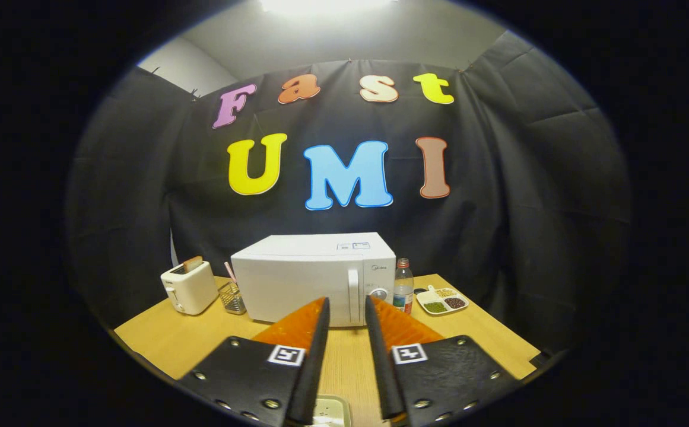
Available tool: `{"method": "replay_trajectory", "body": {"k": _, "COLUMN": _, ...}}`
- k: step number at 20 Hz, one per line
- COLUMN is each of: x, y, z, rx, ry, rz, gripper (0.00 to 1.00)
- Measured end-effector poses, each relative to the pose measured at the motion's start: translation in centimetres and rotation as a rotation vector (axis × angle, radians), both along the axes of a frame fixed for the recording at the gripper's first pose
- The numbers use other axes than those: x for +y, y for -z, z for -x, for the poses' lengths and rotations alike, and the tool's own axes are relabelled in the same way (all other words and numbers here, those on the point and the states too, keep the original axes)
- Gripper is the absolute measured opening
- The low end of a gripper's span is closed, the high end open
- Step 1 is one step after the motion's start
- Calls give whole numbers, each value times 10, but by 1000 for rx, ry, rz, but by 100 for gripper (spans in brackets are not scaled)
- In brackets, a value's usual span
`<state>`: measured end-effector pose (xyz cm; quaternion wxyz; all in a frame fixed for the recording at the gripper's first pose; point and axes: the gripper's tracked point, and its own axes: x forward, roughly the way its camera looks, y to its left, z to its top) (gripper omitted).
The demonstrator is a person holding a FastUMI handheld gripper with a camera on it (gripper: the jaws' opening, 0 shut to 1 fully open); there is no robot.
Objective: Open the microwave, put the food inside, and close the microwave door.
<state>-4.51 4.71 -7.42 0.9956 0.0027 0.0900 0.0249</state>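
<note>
Gripper (347,308) slightly open, holding nothing — fingers aimed at the far white microwave (314,277), door shut; toaster (189,286) left, water bottle (403,286) right.

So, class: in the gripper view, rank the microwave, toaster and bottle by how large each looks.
1. White box-shaped microwave, door closed
2. White toaster
3. Clear plastic bottle
All stand beyond the open gripper, similarly far.

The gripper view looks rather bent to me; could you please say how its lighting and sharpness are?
Gripper view: fisheye bows the table edges; a bright ceiling light glares above; the shut microwave is sharp and evenly lit; the open gripper holds nothing.
</note>
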Motion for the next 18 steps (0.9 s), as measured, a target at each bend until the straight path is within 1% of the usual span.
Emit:
{"method": "replay_trajectory", "body": {"k": 1, "x": -2, "y": 0, "z": 1, "rx": -4, "ry": 2, "rz": 5, "gripper": 59}}
{"method": "replay_trajectory", "body": {"k": 2, "x": 0, "y": 0, "z": 3, "rx": -6, "ry": -1, "rz": 6, "gripper": 63}}
{"method": "replay_trajectory", "body": {"k": 3, "x": -1, "y": 0, "z": 4, "rx": -9, "ry": -1, "rz": 7, "gripper": 73}}
{"method": "replay_trajectory", "body": {"k": 4, "x": -1, "y": 0, "z": 5, "rx": -14, "ry": 2, "rz": 6, "gripper": 80}}
{"method": "replay_trajectory", "body": {"k": 5, "x": -3, "y": -1, "z": 5, "rx": -17, "ry": 9, "rz": 5, "gripper": 91}}
{"method": "replay_trajectory", "body": {"k": 7, "x": -3, "y": -4, "z": 5, "rx": -26, "ry": 12, "rz": -6, "gripper": 92}}
{"method": "replay_trajectory", "body": {"k": 18, "x": -5, "y": -17, "z": 0, "rx": -53, "ry": 12, "rz": -12, "gripper": 92}}
